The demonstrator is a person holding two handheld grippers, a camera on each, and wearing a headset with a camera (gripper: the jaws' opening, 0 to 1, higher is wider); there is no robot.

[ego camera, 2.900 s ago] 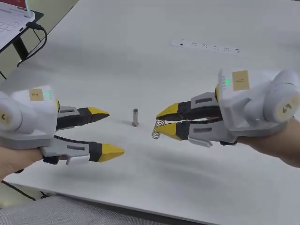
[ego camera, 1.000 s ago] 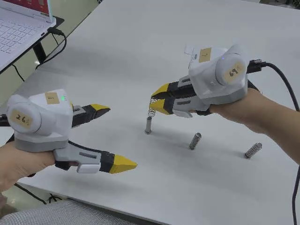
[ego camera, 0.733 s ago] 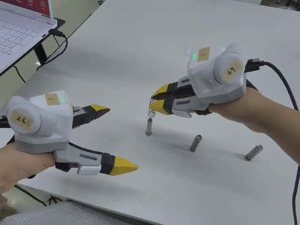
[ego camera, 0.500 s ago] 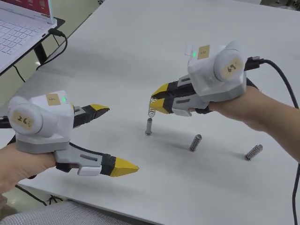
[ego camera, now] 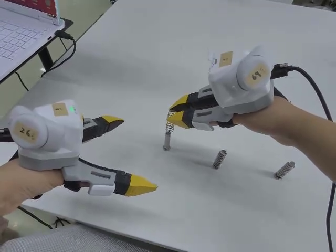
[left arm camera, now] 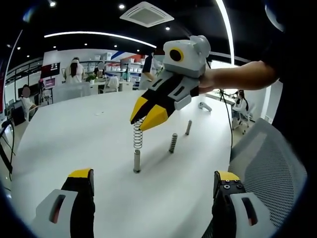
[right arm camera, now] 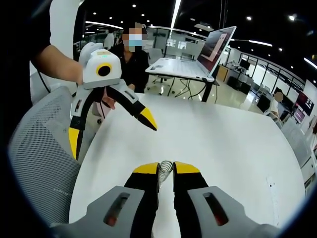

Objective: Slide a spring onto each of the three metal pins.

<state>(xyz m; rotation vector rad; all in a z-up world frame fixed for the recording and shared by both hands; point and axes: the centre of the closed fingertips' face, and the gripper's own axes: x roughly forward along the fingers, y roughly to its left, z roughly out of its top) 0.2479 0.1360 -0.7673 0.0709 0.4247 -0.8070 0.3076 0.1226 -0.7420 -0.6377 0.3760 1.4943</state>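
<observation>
Right claw (ego camera: 175,112): jaws nearly closed, pinching the upper coils of a spring (ego camera: 169,127). The spring hangs down from the yellow tips, straight above the pin (ego camera: 167,142). The pin stands upright on the white worktop (ego camera: 131,52).

Left gripper view gives the side-on look. The right claw (left arm camera: 143,116) comes in from above, and the spring (left arm camera: 137,135) hangs plumb with its lower end right at the top of the pin (left arm camera: 136,161). Whether the coil has passed over the pin's tip, cannot tell.

Right gripper view looks down its own claw (right arm camera: 166,168). The spring (right arm camera: 166,169) shows as a few coils wedged between the tips, and the jaws hide the pin.

Left claw (ego camera: 131,153): jaws wide apart, holding nothing, above the worktop's near edge and well left of the pin. Its own view has the left claw (left arm camera: 153,176) with the pin centred between the tips but well beyond them. The right gripper view sees the left claw (right arm camera: 111,131) head-on, spread open.

Two other springs (ego camera: 219,158) (ego camera: 284,169) stand slightly tilted on the worktop to the right of the pin. They also show behind it at (left arm camera: 173,143) and (left arm camera: 188,127).

Outer field: a laptop (ego camera: 21,26) sits on a side stand at far left. A cable (ego camera: 315,89) trails from the right gripper, and a mesh chair (left arm camera: 267,163) is at the near edge.
</observation>
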